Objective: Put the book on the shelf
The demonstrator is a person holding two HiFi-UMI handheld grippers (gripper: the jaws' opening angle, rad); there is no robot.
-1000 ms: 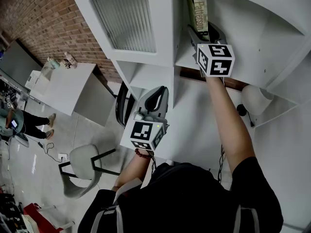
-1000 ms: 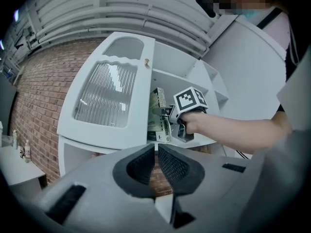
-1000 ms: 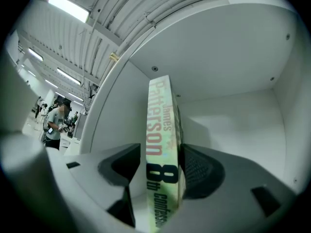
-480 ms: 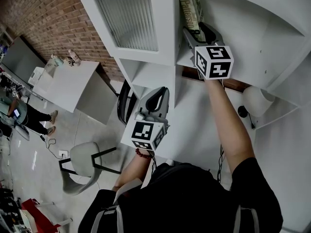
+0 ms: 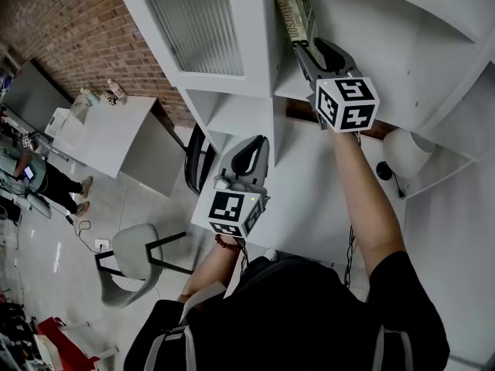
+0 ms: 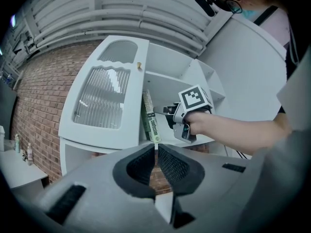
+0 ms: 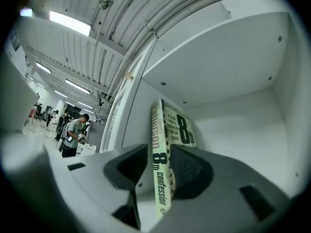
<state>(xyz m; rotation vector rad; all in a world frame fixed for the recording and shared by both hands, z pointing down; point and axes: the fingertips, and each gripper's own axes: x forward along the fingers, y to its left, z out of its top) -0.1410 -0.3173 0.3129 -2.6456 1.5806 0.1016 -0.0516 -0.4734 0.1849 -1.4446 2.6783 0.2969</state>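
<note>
A pale green paperback book point(image 5: 294, 10) point(image 7: 163, 169) stands upright in the white shelf compartment point(image 5: 363, 22), close to its left wall. My right gripper point(image 5: 309, 49) point(image 7: 159, 149) reaches up into the compartment. Its jaws are closing with the book's lower end between them, and both pads lie against the covers. The left gripper view shows the book point(image 6: 151, 123) and the right gripper point(image 6: 170, 114) at its right side. My left gripper point(image 5: 246, 149) point(image 6: 156, 147) hangs lower, in front of the cabinet, shut with nothing in it.
A ribbed glass door point(image 5: 197, 29) closes the cabinet section to the left of the compartment. A white lamp point(image 5: 406, 154) sits on the desk below. Further left stand a white table point(image 5: 100, 134), a grey chair point(image 5: 131, 261) and a brick wall point(image 5: 69, 29).
The right gripper has drawn its jaws in around the book. The book now sits a little further left and more tilted in the head view. The left gripper has stayed put.
</note>
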